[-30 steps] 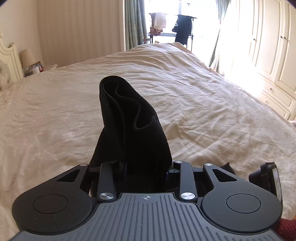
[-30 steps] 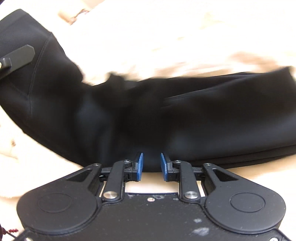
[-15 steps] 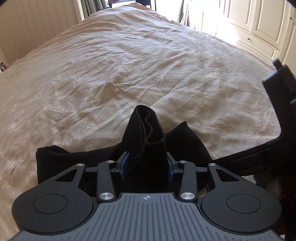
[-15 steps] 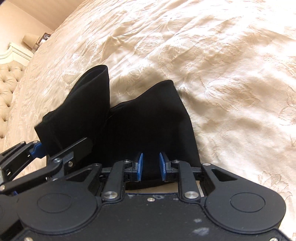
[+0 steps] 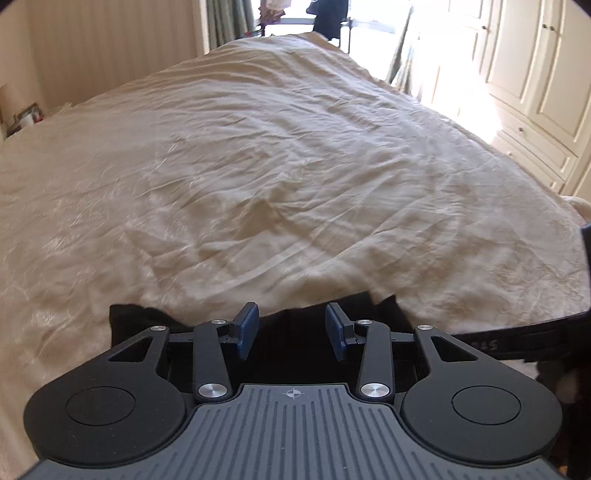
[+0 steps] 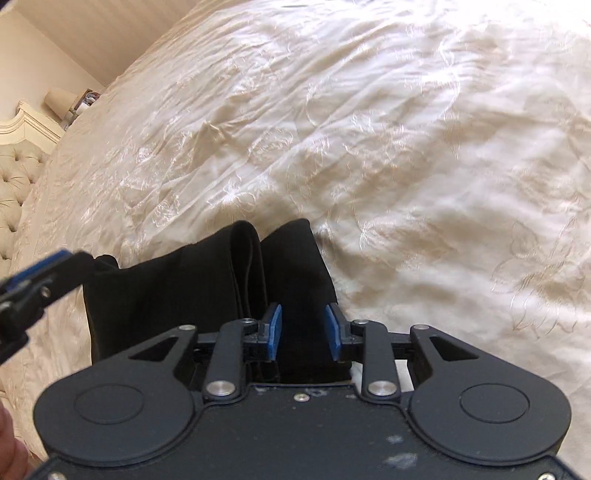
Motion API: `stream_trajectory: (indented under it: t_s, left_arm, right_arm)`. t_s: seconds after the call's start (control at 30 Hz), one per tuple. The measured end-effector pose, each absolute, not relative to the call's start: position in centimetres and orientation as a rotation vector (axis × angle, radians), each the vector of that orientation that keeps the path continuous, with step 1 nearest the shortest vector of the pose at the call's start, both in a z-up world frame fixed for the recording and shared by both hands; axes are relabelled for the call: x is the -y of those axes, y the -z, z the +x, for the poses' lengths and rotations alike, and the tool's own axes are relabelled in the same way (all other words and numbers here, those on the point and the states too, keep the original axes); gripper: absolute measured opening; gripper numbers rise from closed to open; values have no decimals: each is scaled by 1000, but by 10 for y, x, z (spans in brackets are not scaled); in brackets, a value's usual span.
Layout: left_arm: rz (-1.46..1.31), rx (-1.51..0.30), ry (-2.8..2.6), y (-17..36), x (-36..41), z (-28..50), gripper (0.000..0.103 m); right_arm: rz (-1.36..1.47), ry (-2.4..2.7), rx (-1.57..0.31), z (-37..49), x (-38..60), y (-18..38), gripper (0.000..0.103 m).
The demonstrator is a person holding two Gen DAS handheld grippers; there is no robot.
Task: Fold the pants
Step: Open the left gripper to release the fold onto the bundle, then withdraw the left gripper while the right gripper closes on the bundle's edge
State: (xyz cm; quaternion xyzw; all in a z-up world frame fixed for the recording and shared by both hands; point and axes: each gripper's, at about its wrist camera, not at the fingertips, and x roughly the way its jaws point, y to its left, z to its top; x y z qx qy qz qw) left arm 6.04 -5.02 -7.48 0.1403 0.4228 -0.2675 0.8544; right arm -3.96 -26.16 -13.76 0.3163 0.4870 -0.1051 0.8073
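The black pants [image 6: 207, 284] lie folded in a thick stack on the cream bedspread [image 6: 406, 147] near its front edge. In the left wrist view only their far edge [image 5: 295, 325] shows beneath the fingers. My left gripper [image 5: 291, 330] is open and empty above the pants. My right gripper [image 6: 303, 330] is open, its blue pads apart just over the right part of the stack; nothing is pinched. The left gripper's fingers [image 6: 44, 277] show at the left edge of the right wrist view. Part of the right gripper [image 5: 524, 336] shows at the right of the left wrist view.
The wrinkled bedspread [image 5: 258, 184] stretches far ahead. A tufted headboard [image 6: 14, 181] and a bedside lamp [image 6: 59, 101] are at the left. Cream wardrobes [image 5: 535, 74] line the right side. A clothes rack [image 5: 325, 18] stands by the window beyond the bed.
My left gripper has opened and let go of the pants, which now lie flat on the bed. My right gripper has opened wider. Both grippers have drawn back a little.
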Motion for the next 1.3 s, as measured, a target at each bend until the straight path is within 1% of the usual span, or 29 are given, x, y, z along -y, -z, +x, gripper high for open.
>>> stream_trajectory:
  t_s: [0.13, 0.23, 0.37, 0.47, 0.6, 0.63, 0.67, 0.73, 0.9, 1.0, 1.17, 1.3]
  left_arm:
    - [261, -1021, 376, 102, 4, 83, 39]
    - [252, -1114, 277, 122, -23, 93, 39]
    - [240, -1241, 277, 152, -38, 98, 39]
    - [292, -1259, 296, 163, -36, 97, 39]
    - [296, -1255, 320, 155, -37, 98, 39]
    - [286, -1247, 330, 151, -39, 98, 39]
    - [278, -1238, 337, 146, -42, 99, 39]
    - [271, -1210, 345, 133, -49, 103, 39]
    - [226, -1130, 367, 92, -62, 146, 39]
    - [194, -1131, 376, 81, -60, 189, 39]
    - [276, -1236, 433, 94, -26, 248, 39]
    - [379, -1366, 578, 122, 1, 260, 39]
  right_arm:
    - [663, 158, -990, -31, 251, 134, 40]
    - [654, 119, -1008, -20, 240, 140, 41]
    - [633, 110, -1081, -2, 229, 162, 43]
    - [629, 93, -1135, 8, 225, 177, 44]
    - [640, 91, -1146, 12, 223, 181, 47]
    - [641, 94, -1149, 12, 223, 180, 46]
    - [637, 95, -1154, 13, 222, 179, 42]
    - [607, 78, -1139, 13, 217, 171, 14]
    - [428, 1, -1045, 5, 191, 126, 13]
    - [366, -1, -1021, -1, 179, 113, 13]
    - [393, 54, -1022, -4, 178, 110, 13]
    - [393, 75, -1001, -4, 175, 103, 13]
